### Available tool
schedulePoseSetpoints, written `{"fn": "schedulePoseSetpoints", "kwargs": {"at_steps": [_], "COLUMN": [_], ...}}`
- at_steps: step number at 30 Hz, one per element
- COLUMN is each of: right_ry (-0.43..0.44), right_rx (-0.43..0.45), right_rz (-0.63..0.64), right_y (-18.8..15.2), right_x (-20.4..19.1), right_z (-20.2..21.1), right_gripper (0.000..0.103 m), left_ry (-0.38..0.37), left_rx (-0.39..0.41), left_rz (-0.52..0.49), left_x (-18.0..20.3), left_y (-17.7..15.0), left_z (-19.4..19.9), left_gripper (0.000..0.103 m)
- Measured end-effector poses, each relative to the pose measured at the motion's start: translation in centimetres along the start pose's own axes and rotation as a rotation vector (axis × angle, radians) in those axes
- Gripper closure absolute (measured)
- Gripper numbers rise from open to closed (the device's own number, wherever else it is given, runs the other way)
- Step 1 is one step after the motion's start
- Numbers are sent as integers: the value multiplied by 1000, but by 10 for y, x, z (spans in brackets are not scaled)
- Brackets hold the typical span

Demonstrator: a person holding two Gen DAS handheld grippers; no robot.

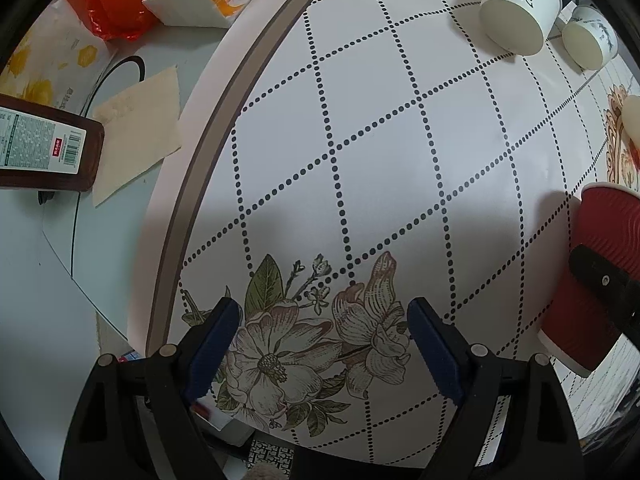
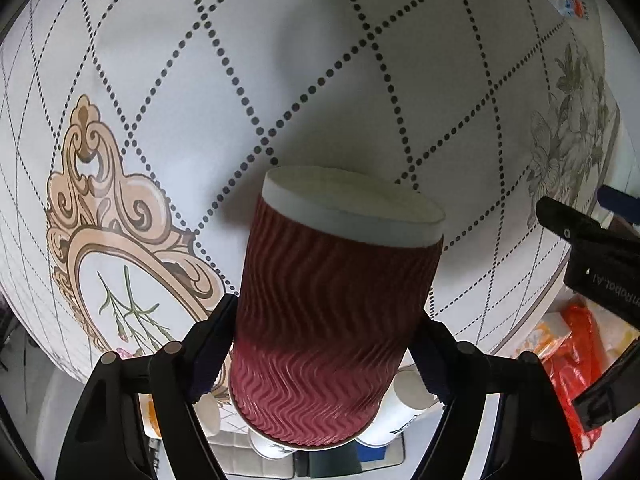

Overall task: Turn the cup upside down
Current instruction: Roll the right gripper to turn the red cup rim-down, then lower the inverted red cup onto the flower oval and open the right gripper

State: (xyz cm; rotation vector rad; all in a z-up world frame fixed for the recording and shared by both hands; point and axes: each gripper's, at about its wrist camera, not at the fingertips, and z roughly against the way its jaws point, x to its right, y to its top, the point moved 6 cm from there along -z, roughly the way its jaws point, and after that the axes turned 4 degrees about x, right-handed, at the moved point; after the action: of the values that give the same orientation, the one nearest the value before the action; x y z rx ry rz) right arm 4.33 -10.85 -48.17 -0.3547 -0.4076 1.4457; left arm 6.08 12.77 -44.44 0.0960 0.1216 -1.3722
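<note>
A red ribbed paper cup [image 2: 332, 304] is clamped between the fingers of my right gripper [image 2: 326, 344], held above the white patterned tabletop [image 2: 280, 60] with its white base end facing away from the camera. The same cup [image 1: 600, 264] shows at the right edge of the left wrist view, tilted, with a black finger of the right gripper across it. My left gripper [image 1: 322, 340] is open and empty, hovering over the flower print near the table's edge.
Two white paper cups [image 1: 520, 12] [image 1: 590, 38] lie at the far right of the table. Off the table's edge to the left are a brown bottle [image 1: 44, 148], a napkin [image 1: 136, 128], a tissue pack [image 1: 200, 0] and an orange bag [image 1: 112, 4].
</note>
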Motion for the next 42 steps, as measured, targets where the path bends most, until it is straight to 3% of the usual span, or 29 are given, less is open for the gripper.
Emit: {"fn": "schedulePoseSetpoints", "kwargs": {"at_steps": [1,9,18,24,31,38,42], "right_ry": [3,13,174,330,608,833,922], "right_rx": [3,33,46,45,35,22,35], "right_rz": [-14,-194,-650,-990,-1441,-1733,-1835], "right_y": [0,1,-23,-40,-69,-74,-74], "right_x": [1,8,14,1,-29,-68,-83], "right_z": [0,12,23,22,11,1,-1], "right_gripper": [22,23,23,23,23,23,23], "left_ry": [90,114,128,125,114,100,96], "left_rx": [-13,-2,20,29,40,52,55], "left_rz": [24,10,-29,-82,-149,-188,-198], "left_x": [-4,0,16,40,73,95,97], "left_y": [0,3,10,12,19,26,28], "left_z": [2,14,31,36,41,41,44], "left_gripper": [17,17,17,17,17,17,17]}}
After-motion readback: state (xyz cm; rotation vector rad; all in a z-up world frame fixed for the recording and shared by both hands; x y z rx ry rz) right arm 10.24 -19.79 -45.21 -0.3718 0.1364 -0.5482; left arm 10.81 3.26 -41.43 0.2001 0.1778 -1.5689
